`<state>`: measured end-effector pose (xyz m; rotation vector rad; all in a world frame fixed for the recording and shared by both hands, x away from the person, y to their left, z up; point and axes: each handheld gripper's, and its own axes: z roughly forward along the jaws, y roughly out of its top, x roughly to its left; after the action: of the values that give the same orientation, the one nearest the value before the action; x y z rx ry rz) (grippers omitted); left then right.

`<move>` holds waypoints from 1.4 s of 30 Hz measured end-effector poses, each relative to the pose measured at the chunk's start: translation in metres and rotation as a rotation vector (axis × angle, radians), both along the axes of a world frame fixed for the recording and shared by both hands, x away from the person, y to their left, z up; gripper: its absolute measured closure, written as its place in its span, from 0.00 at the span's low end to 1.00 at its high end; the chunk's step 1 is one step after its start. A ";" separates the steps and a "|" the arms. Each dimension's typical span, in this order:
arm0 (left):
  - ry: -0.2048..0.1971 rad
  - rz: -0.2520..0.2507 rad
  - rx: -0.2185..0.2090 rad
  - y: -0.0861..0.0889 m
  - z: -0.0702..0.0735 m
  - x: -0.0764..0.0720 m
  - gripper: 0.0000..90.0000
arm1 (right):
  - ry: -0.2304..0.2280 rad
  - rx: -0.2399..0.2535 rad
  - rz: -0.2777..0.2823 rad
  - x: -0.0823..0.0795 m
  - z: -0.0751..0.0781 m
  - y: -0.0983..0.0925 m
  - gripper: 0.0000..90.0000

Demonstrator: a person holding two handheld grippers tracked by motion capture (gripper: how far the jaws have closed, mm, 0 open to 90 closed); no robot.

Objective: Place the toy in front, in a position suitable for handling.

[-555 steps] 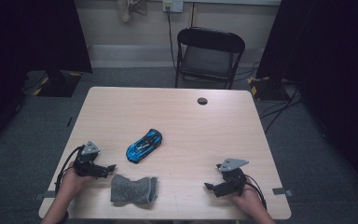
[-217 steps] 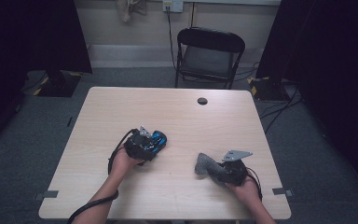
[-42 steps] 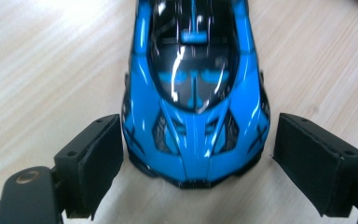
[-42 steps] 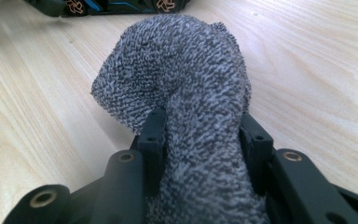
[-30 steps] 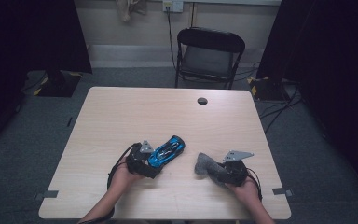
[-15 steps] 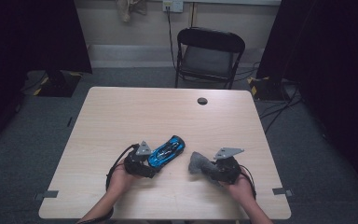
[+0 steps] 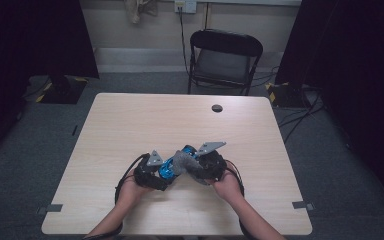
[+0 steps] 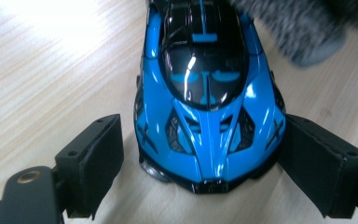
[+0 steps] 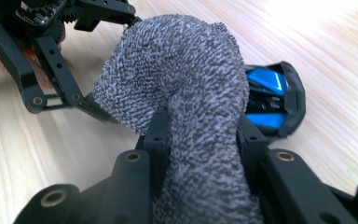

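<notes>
L gripper: jaws wide, straddling one end of the blue toy car. In the L gripper view the right pad looks to sit against the car's flank; the left pad stands off with a visible gap of table between them. So bracketed, not clamped. Jaws have just been opening a bit again, car between them.

R gripper: jaws closed tight on a grey cloth. Cloth bunched between both pads and bulging out above them in the R gripper view. Firm hold.

Car: sits on the wooden table, near-centre of the front half, close to the person's edge in the high view. Mostly blue w/ black roof and glass. Wheels look to be down on the table, can't confirm all of them.

Cloth position: in the high view the cloth is draped on/over the car's far end, between the two grippers. R gripper view shows the cloth in front of the car, blue and black tail peeking out on the right side. L gripper view shows the cloth at top right, at the car's far end. Contact there looks likely but can't tell for sure.

Grippers and are just beside each other, both hands low on the table, forearms coming in from the bottom edge.
</notes>
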<state>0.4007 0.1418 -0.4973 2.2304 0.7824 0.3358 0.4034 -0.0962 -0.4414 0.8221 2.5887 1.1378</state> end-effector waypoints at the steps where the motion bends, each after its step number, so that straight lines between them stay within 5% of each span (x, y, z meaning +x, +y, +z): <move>1: -0.002 -0.002 -0.016 -0.001 0.000 0.001 0.17 | 0.004 -0.001 0.003 0.001 0.000 0.002 0.73; 6: -0.009 -0.019 -0.016 -0.007 -0.003 0.003 0.18 | 0.010 -0.013 0.015 0.005 -0.001 0.011 0.73; 9: 0.003 -0.015 -0.040 -0.007 -0.003 0.005 0.28 | 0.016 -0.017 0.028 0.007 -0.003 0.018 0.72; 19: -0.018 -0.013 -0.029 -0.005 -0.003 0.003 0.28 | 0.023 -0.062 0.093 0.009 -0.016 0.054 0.68; 24: -0.018 -0.013 -0.030 -0.005 -0.004 0.003 0.28 | 0.014 -0.048 0.095 0.009 -0.014 0.054 0.54; 29: -0.018 -0.013 -0.030 -0.005 -0.004 0.003 0.28 | 0.031 0.000 0.103 0.011 -0.013 0.052 0.52; 33: -0.018 -0.013 -0.030 -0.005 -0.004 0.003 0.28 | 0.051 0.024 0.101 0.011 -0.018 0.057 0.75; 42: -0.018 -0.011 -0.029 -0.005 -0.004 0.003 0.28 | 0.036 -0.037 0.104 0.012 -0.016 0.061 0.82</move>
<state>0.4039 0.1364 -0.5008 2.2007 0.7605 0.3362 0.4153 -0.0348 -0.4577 0.7143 2.7024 1.1076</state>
